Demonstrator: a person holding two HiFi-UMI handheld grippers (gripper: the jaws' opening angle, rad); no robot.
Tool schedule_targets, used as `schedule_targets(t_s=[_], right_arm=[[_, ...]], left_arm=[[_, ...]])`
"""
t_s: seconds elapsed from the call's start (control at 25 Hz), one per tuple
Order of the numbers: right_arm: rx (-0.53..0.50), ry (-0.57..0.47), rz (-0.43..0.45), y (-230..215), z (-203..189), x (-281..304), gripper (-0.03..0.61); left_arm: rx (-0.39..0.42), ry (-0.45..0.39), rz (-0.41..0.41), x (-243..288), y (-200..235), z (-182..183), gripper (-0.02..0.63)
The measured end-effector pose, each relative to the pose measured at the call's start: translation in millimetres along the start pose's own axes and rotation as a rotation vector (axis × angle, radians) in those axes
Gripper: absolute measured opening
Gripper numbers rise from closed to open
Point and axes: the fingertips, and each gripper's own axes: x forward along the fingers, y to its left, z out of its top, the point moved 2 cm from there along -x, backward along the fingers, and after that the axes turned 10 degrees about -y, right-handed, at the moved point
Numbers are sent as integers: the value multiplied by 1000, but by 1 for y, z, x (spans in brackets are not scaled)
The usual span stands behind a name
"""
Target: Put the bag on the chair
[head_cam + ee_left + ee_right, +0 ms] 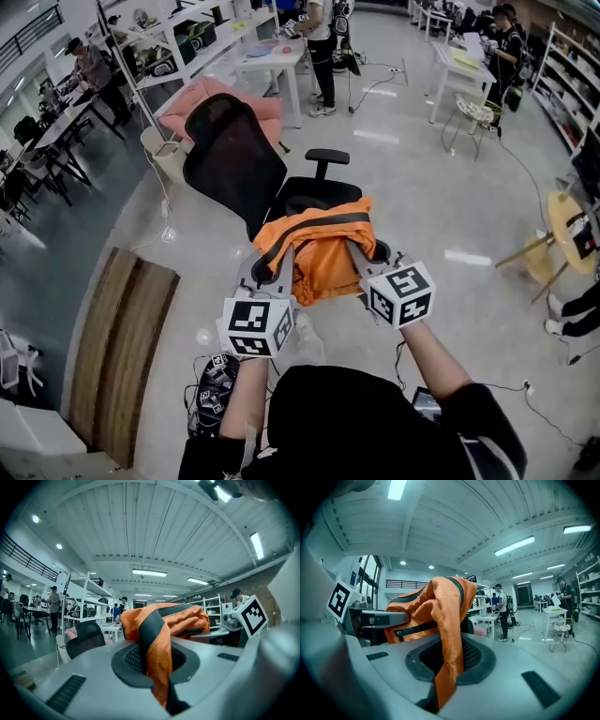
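An orange bag with dark grey trim hangs between my two grippers, just in front of and over the front edge of the black office chair's seat. The chair's mesh back leans away to the left. My left gripper is shut on the bag's left side, and my right gripper is shut on its right side. In the left gripper view, orange fabric runs down between the closed jaws of the left gripper. The right gripper view shows a fold of the bag pinched in the right gripper.
A wooden bench top lies on the floor at the left. Pink cushions sit behind the chair, near a white table. A round wooden table stands at the right. Cables and gear lie by my feet. People stand further back.
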Motion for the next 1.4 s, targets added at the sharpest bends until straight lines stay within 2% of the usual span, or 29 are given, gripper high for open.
schedule_targets(t_s=[0.36,0.92,1.4], right_arm=[[16,17,7,-30,-18,56,29],[50,67,1,-73,-17,200,29],[76,98,-1,-82,-25,310,29]], left_arm=[[-9,17,16,48,36,-22,25],[-48,54,21,157,148,-26,25],[-74,73,14,216,244,-33,25]])
